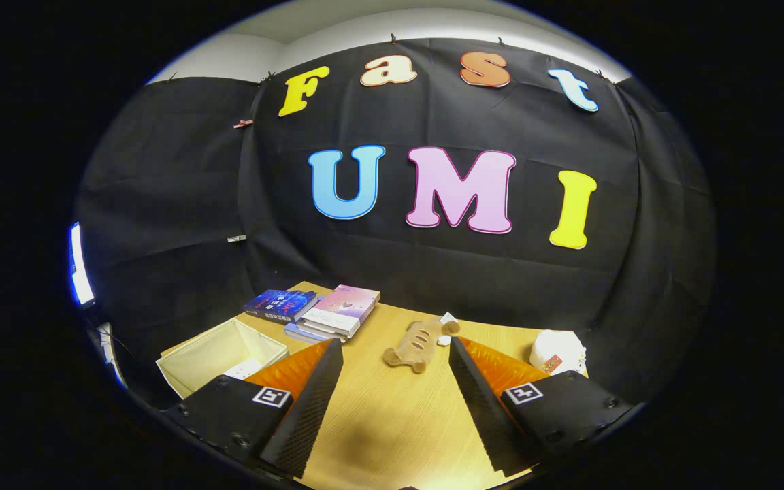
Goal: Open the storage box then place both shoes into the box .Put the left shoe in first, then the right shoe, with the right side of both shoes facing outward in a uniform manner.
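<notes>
While tongs [395, 381] gape w/ nothing between, wooden table [392, 422] meets black cloth wall [160, 204].

A stack of books [324, 312], a plush toy [419, 344] and a white cap [557, 352] lie on the wooden table [392, 415].

Dim booth, lit from above; soft shadow on the table [392, 422] between the wide-apart fingers [310, 401]. Bright glare from a screen [79, 265] far left. Strong fisheye bending at edges; centre sharp.
</notes>
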Demonstrator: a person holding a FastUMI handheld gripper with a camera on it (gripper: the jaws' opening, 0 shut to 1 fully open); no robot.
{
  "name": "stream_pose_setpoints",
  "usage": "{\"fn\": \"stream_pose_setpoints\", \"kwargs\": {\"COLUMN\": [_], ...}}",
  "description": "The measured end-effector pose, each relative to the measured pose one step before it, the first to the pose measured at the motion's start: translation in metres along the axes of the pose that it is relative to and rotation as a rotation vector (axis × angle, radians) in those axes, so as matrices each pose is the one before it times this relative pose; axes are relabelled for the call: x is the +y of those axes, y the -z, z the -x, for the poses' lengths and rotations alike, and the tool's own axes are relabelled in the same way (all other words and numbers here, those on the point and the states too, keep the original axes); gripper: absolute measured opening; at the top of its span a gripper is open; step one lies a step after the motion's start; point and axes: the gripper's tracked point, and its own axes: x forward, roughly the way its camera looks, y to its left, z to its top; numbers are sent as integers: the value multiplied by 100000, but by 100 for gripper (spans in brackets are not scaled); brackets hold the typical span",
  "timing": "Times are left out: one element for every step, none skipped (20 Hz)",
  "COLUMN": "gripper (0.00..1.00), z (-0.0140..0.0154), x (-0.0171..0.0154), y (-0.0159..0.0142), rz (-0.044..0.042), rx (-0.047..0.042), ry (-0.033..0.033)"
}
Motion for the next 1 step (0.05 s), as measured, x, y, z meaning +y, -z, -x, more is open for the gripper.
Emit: {"fn": "stream_pose_setpoints", "kwargs": {"gripper": [98], "z": [42], "x": [25], "y": [12], "rz": [-124], "rx": [-31], "ry": [292]}}
